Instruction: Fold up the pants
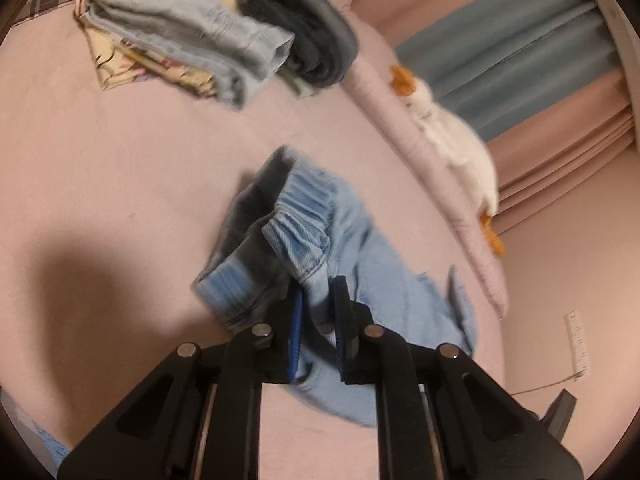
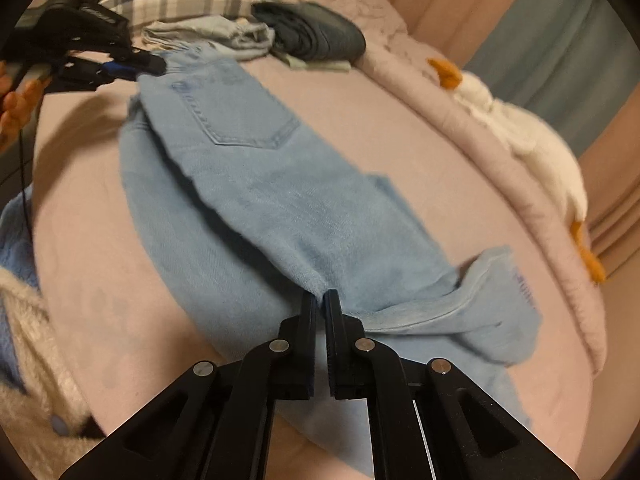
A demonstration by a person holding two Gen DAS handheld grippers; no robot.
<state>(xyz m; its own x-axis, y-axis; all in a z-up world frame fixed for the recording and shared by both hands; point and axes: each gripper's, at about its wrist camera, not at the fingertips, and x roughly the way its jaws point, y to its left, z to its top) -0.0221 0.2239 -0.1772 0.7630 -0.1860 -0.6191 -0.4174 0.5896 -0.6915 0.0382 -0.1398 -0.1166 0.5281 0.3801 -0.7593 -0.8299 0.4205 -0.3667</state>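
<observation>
The jeans (image 2: 256, 200) lie stretched across the pink bed (image 2: 88, 240), running from about 11 o'clock down to 5 o'clock in the right wrist view, with a back pocket facing up near the top. Both grippers hold them. The right gripper (image 2: 320, 300) has its jaws pressed together on a pinch of denim low on a leg, close to the hem, which curls up at 3 o'clock. The fabric between the pads is thin and mostly hidden by the fingers. The left gripper (image 1: 318, 300) is clamped on the elastic waistband, which bunches up above it toward 12 o'clock; the cloth behind the pads blocks any view of how much is caught. From the right wrist view the same gripper shows at 10 o'clock, its tip on the waist end, and orange fingertips (image 2: 18, 100) at the left edge are cut off by the frame.

Both views are blurred, so seams and stitching are hard to make out. At 12 o'clock sits a stack of folded clothes (image 1: 188, 36) with a dark garment (image 1: 308, 32) beside it; what lies beneath them is unclear. A white plush toy (image 1: 452, 136) with orange feet rests along the bed's edge at 3 o'clock. A fluffy cream cloth (image 2: 28, 360) at 8 o'clock is cropped.
</observation>
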